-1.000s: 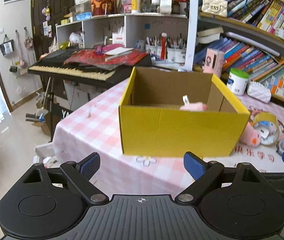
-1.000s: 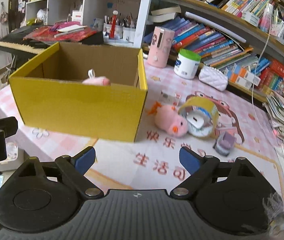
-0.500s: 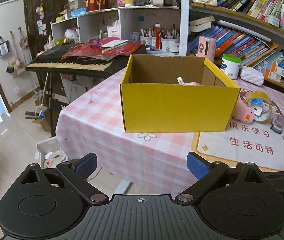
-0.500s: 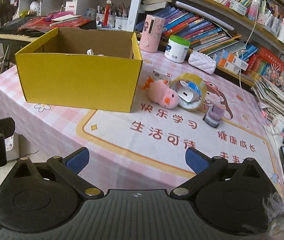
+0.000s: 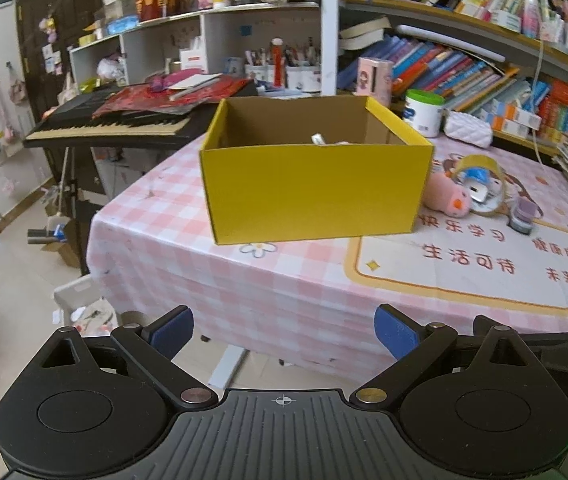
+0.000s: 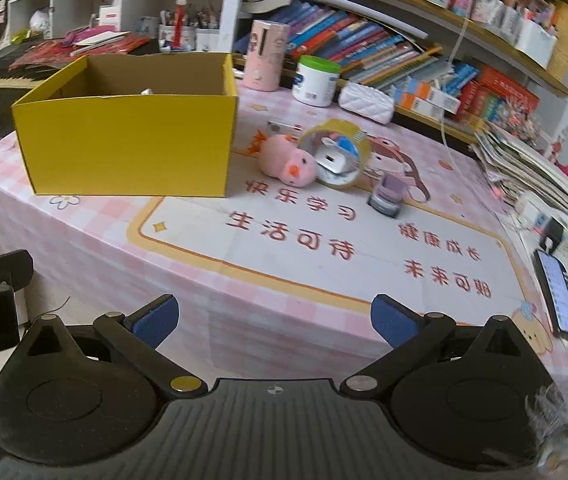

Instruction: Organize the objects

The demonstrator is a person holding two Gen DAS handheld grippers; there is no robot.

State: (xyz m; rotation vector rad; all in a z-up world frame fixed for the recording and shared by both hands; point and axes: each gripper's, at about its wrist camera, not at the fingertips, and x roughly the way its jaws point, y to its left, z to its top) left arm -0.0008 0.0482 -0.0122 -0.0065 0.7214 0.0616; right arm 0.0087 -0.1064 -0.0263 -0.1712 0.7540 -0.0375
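Note:
A yellow cardboard box [image 5: 312, 196] [image 6: 131, 148] stands open on the pink checked table, with a pink item and a white tag barely showing inside [image 5: 324, 141]. Right of it lie a pink plush pig [image 6: 290, 162] [image 5: 446, 196], a tape roll [image 6: 338, 156] with a white charger inside it, and a small purple toy car [image 6: 388, 196] [image 5: 522, 216]. My left gripper [image 5: 284, 330] is open and empty, held off the table's front edge. My right gripper [image 6: 271, 320] is open and empty, over the table's front edge.
A white jar with a green lid [image 6: 316, 80], a pink cylinder [image 6: 263, 56] and a white pouch [image 6: 368, 98] stand behind, below bookshelves. A phone [image 6: 556, 292] and stacked papers [image 6: 532, 172] lie at the right. A keyboard piano [image 5: 111, 128] stands left of the table.
Both grippers have pulled back from the box and table; the box looks smaller and farther now. Both stay open and empty.

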